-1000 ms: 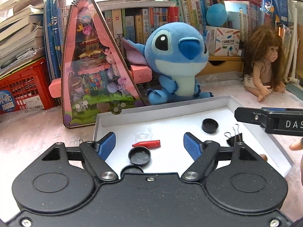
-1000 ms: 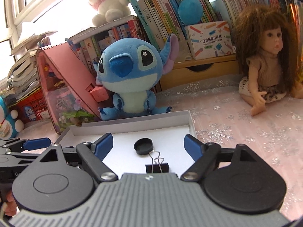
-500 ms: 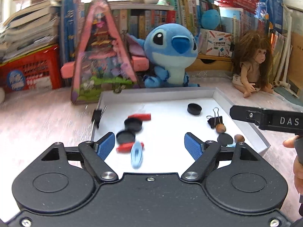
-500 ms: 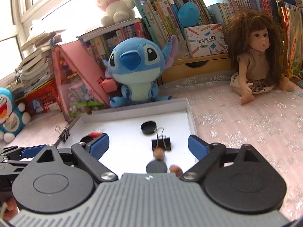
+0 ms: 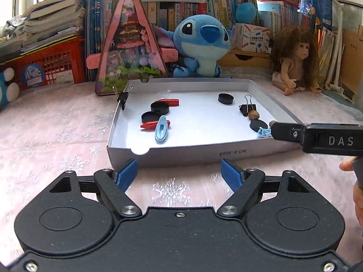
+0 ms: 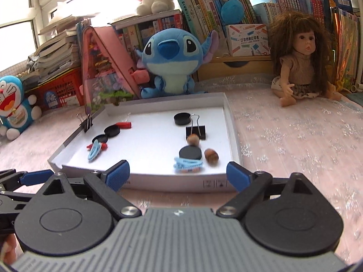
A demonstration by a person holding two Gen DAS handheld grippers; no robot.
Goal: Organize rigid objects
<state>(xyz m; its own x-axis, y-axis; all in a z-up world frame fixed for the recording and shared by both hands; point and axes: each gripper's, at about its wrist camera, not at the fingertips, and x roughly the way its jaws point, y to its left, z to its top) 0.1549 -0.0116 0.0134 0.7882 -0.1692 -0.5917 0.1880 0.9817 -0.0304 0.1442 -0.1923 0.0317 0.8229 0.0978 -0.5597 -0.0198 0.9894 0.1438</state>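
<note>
1. Left wrist view: my left gripper (image 5: 179,166) has its jaws spread wide with nothing between them, hovering over the pink cloth just short of the near wall of the white tray (image 5: 181,153).
2. Right wrist view: my right gripper (image 6: 178,173) is likewise released and empty, its blue pads (image 6: 118,173) level with the tray's near wall (image 6: 172,182).
3. Tray contents, left wrist view, clock positions taken from the tray centre:
   - At 9 o'clock, two black caps (image 5: 160,108) lie just beside each other, with a red piece (image 5: 168,101) beyond them.
   - At 8 o'clock, a light blue hair clip (image 5: 161,131) lies across a second red piece (image 5: 149,125).
   - At 1 o'clock sits a third black cap (image 5: 225,98).
   - At 3 o'clock, a black binder clip (image 5: 248,108) touches a brown nut (image 5: 253,114).
   - At 4 o'clock lie a black disc (image 5: 258,125), a small blue claw clip (image 5: 263,132) and a second nut (image 5: 273,123), partly hidden by the right gripper's finger.
4. A second binder clip (image 5: 123,97) is clamped on the tray's left wall at 10 o'clock.
5. A blue plush (image 5: 202,45) and a doll (image 5: 295,61) sit beyond the tray.
</note>
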